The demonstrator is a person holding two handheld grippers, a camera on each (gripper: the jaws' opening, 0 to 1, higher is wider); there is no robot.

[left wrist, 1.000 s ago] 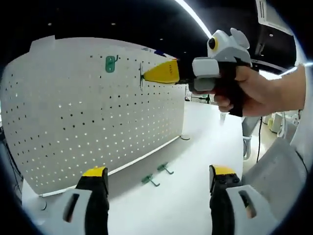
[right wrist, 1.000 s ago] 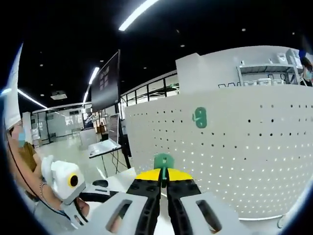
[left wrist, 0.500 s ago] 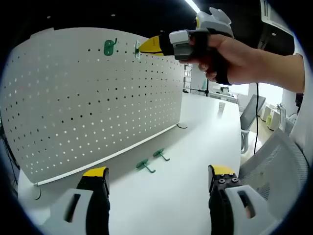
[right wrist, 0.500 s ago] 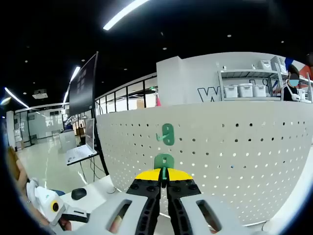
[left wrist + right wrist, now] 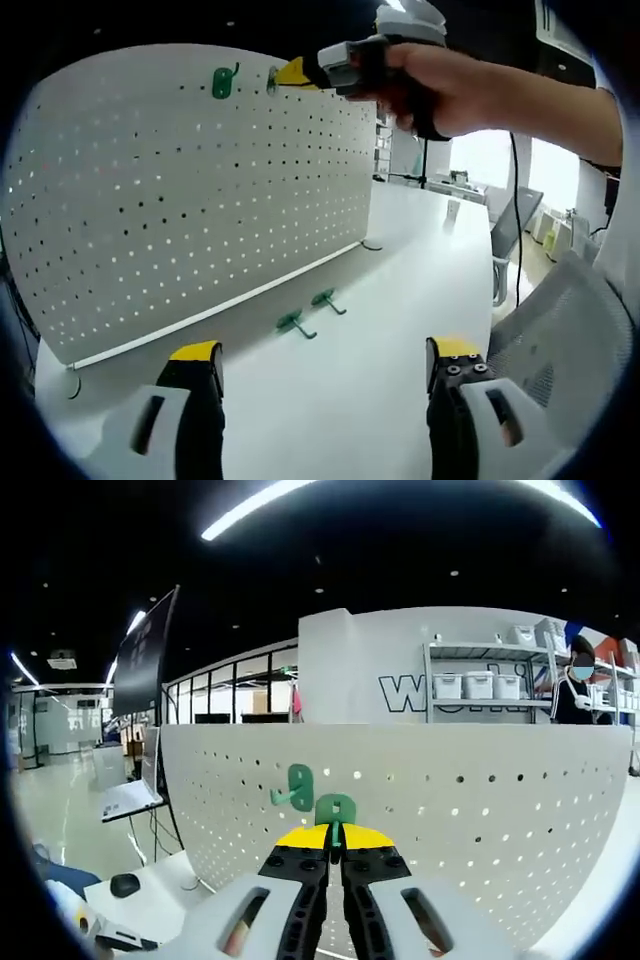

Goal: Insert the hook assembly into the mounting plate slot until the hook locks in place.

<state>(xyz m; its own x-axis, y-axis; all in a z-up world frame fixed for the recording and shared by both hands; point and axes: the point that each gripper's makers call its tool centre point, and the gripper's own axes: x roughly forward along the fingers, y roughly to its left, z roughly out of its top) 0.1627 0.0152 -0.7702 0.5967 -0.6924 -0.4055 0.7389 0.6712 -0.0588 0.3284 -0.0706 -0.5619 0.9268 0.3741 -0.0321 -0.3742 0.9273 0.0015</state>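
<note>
A white pegboard point(image 5: 180, 190) stands upright on the table as the mounting plate. One green hook point(image 5: 222, 82) hangs near its top edge. My right gripper point(image 5: 285, 76) is shut on a second green hook point(image 5: 335, 810) and holds it against the board's top, just right of the hung hook point(image 5: 296, 787). Two more green hooks point(image 5: 289, 322) point(image 5: 325, 298) lie on the table before the board. My left gripper point(image 5: 320, 385) is open low over the table, nothing between its yellow-tipped fingers point(image 5: 195, 352).
The white table point(image 5: 330, 400) spreads in front of the board. A grey chair point(image 5: 575, 330) stands at the right. Behind the board are shelves with bins point(image 5: 480, 685) and a person point(image 5: 580, 680). A laptop point(image 5: 125, 795) sits at the far left.
My right gripper has carried its hook up and leftward along the board to the top edge, close beside the hung hook. The left gripper stayed open; its view tilted slightly.
</note>
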